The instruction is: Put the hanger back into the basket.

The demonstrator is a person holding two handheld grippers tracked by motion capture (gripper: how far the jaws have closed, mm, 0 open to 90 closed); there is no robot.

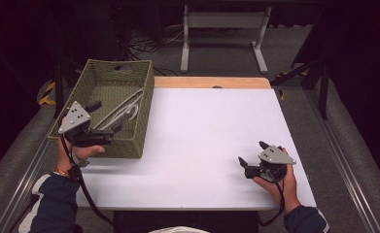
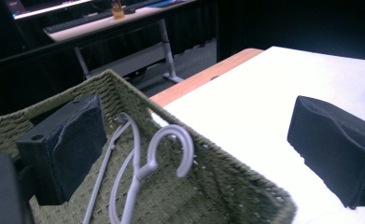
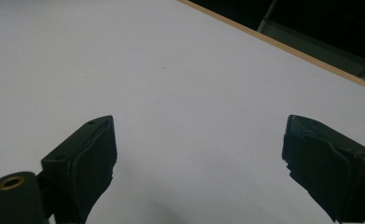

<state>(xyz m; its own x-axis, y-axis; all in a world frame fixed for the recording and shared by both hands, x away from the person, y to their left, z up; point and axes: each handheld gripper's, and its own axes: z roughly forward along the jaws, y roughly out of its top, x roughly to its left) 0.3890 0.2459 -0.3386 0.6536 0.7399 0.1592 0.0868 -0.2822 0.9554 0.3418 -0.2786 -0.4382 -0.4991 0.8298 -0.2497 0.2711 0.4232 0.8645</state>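
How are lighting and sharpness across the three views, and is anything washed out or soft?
High view: white table evenly lit, surroundings nearly black. Left gripper view: the grey hanger in the woven basket reads clearly, the tabletop at far right glares white, the near jaws look soft. Right gripper view: plain tabletop, dim, close jaws slightly blurred.

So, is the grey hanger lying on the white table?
No, the grey hanger lies inside the woven green basket, not on the white table.

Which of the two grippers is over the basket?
The left gripper, jaws open above the grey hanger in the woven basket; the right gripper sits over bare table.
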